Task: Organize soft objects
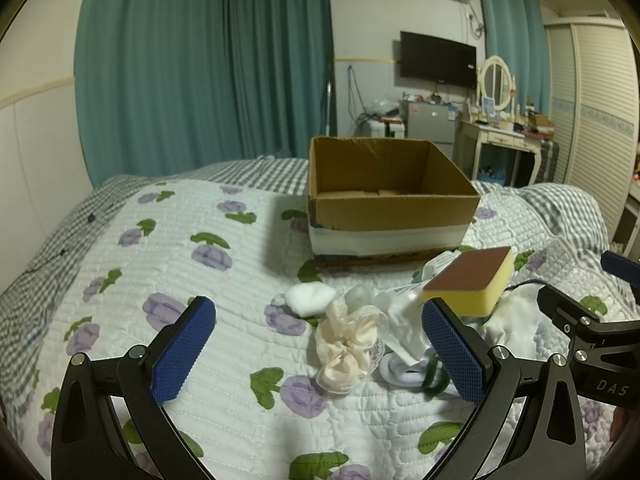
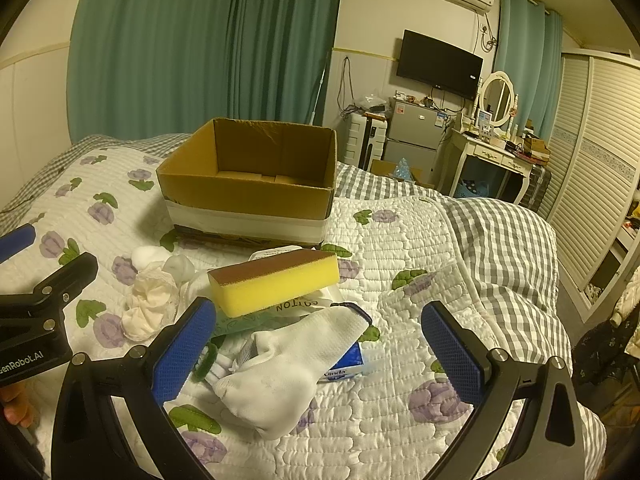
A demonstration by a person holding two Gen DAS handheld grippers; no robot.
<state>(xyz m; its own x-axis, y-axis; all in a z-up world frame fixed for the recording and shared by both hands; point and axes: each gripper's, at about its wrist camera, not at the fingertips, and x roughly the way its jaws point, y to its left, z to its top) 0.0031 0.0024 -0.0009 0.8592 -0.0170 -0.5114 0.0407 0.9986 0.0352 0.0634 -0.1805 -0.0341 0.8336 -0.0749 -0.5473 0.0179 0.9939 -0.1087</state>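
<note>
A: Left view: why does the left tool (image 1: pixel 318 342) hang wide open, empty, mid-frame over the scrunchie (image 1: pixel 348 344)?
B: Probably lining up. The box (image 1: pixel 390 216) waits above.

A: Right view?
B: Right tool (image 2: pixel 318 342) also gapes, holding nothing, framing the sock (image 2: pixel 280 372) at lower centre; the sponge (image 2: pixel 276 282) sits just above.

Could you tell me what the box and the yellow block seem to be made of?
The box looks like matte brown corrugated cardboard, with a white band around its base. The yellow block looks like porous foam sponge with a rough brown scouring top.
</note>
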